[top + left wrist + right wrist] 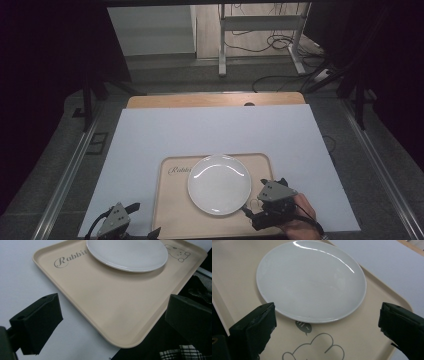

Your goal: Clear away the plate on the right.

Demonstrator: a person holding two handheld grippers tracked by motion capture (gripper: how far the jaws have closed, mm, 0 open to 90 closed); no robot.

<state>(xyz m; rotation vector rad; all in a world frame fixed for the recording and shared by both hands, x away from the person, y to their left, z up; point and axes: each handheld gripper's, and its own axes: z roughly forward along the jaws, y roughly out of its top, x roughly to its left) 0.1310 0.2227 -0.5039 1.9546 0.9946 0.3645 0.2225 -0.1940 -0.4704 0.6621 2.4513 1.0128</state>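
Plate (pixel 219 184): empty, centred on tray (pixel 172 212), on bench (pixel 150 135). Right tongs (pixel 257 200) released, just beside plate rim. Left tongs (pixel 142 220) released, near tray corner. Probably pre-grasp; next, close on rim.

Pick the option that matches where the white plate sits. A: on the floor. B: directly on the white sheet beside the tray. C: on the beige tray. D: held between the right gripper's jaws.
C: the white plate lies flat on the beige tray, with the right gripper open just short of its rim.
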